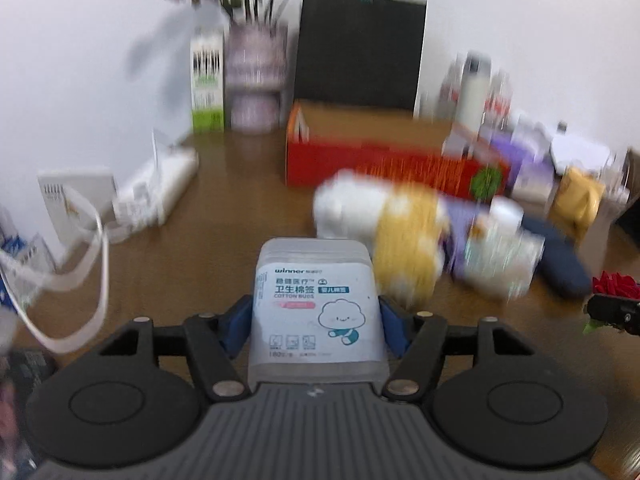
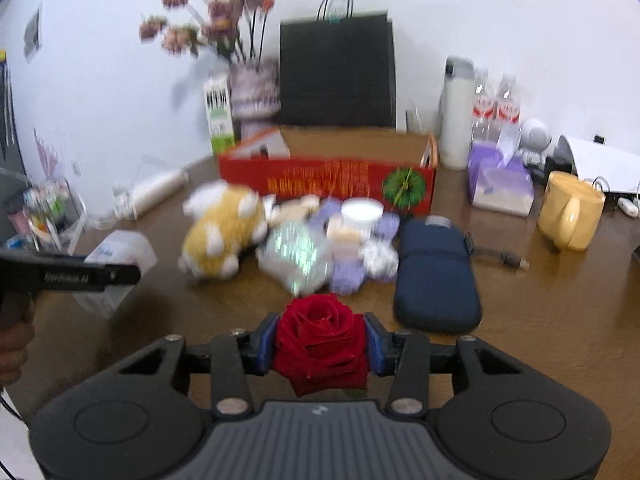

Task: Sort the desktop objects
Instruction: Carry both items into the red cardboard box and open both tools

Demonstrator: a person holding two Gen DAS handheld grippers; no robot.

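Left wrist view: The left gripper has its blue pads pressed on both sides of a clear cotton-bud box, held above the brown table.
Box heading: Its printed label faces up toward the camera; its long axis runs straight ahead along the fingers, toward the far edge of the table.
Ahead of it: A red cardboard box stands open near the far edge, in front of a black paper bag; a yellow-and-white plush toy and blurred packets lie loose between it and the gripper.

Right wrist view: The right gripper is clamped on a red rose head, bloom turned up and forward; no stem shows, so no long axis can be read.
Still on the table: The plush toy, a navy pouch, purple packets and a white round tub lie mid-table before the red cardboard box; a yellow mug sits toward the right edge.

Progress: Early, by the look of it. Two items are lifted and none delivered; the red cardboard box, the likely bin, shows little inside, and most of the clutter waits.
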